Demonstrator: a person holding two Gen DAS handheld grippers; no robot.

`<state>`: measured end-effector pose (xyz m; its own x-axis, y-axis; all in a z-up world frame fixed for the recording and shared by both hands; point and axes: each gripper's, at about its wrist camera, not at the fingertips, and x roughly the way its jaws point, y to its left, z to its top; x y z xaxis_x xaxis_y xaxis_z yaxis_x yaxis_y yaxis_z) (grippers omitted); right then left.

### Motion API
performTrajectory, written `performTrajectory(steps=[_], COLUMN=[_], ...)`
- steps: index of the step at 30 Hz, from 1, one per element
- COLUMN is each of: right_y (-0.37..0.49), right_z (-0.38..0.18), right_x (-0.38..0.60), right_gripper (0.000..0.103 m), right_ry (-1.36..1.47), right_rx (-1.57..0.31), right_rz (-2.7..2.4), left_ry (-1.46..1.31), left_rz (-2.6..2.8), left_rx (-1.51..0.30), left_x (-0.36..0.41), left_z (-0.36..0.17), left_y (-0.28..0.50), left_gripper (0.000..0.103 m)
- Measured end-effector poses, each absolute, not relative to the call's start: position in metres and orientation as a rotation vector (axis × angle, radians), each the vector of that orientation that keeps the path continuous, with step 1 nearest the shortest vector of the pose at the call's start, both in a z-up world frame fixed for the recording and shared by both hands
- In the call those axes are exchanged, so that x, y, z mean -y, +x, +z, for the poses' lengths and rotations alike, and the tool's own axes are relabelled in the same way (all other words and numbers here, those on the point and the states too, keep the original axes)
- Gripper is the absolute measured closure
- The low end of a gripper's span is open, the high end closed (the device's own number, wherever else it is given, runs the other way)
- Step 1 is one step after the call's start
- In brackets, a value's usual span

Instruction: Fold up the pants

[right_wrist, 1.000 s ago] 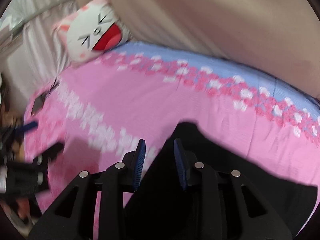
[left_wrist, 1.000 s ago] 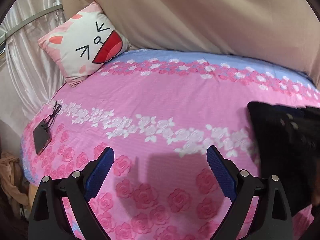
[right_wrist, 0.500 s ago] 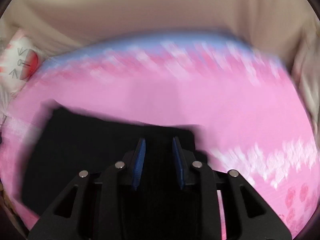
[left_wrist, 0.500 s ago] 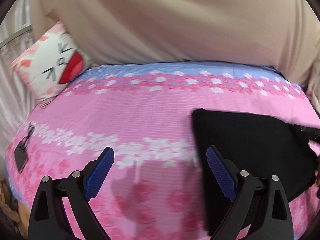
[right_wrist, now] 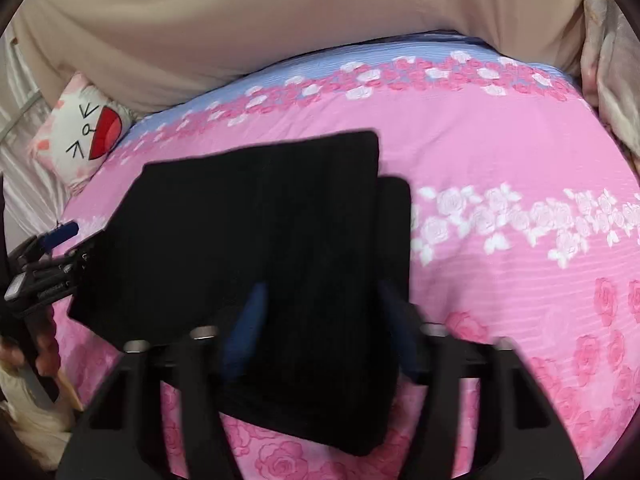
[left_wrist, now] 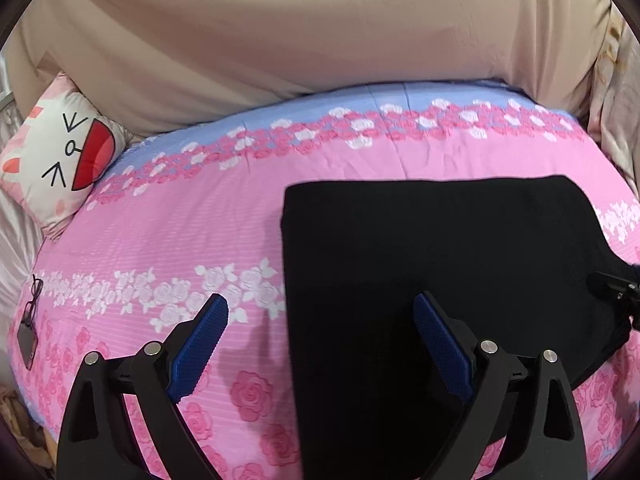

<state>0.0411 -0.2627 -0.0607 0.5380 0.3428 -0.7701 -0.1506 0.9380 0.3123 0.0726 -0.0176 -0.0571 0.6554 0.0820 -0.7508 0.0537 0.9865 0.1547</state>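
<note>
Folded black pants (left_wrist: 440,248) lie on a pink floral bedspread (left_wrist: 180,220) between the right gripper (right_wrist: 320,320)'s opening jaws; the left gripper (left_wrist: 320,320) hovers agape over their edge

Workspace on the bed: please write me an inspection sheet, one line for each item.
Surface: bed sheet, pink with roses, lying smooth.
Job's things: black pants, folded into a flat block on the sheet.
Clutter: cat pillow at the far left corner; phone and glasses near the left edge.
Grippers: left gripper open, one finger over the pants; right gripper opening, blurred, pants lying between its fingers.
Cables: nothing seen.
Surroundings: beige curtain behind the bed.
</note>
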Motion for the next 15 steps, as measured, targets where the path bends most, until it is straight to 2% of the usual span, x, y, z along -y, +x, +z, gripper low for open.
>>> performTrajectory(steps=[1,2,5,6,7,9,15], right_y=[0.038,0.030,0.011,0.011,0.019,0.016,0.004], right_z=[-0.057,-0.046,-0.025,-0.034,-0.061,-0.072,-0.003], right_x=[0.264,0.266,0.273,0.276,0.278,0.289,0.300], right_gripper=[0.084,0.088,0.088,0.087,0.078,0.077,0.074], right_ry=[0.217,0.226,0.217,0.205,0.200,0.303,0.268], right_rx=[-0.950,-0.927,-0.872,-0.893,-0.960,-0.917,-0.745], right_rz=[0.295,0.315,0.309,0.282,0.261,0.293,0.228], left_ry=[0.181,0.185,0.193,0.193,0.181,0.167,0.199], left_rz=[0.021,0.023,0.023,0.020,0.007,0.016,0.026], left_rx=[-0.865,-0.867,-0.853,-0.857,-0.873,-0.882,-0.861], left_x=[0.019,0.020,0.019,0.019,0.020,0.021,0.021], left_z=[-0.060,-0.060,-0.060,-0.064,-0.071,-0.077,-0.067], left_y=[0.074,0.074,0.070,0.072,0.075,0.078,0.075], left_gripper=[0.011,0.011,0.011,0.010,0.010,0.008,0.007])
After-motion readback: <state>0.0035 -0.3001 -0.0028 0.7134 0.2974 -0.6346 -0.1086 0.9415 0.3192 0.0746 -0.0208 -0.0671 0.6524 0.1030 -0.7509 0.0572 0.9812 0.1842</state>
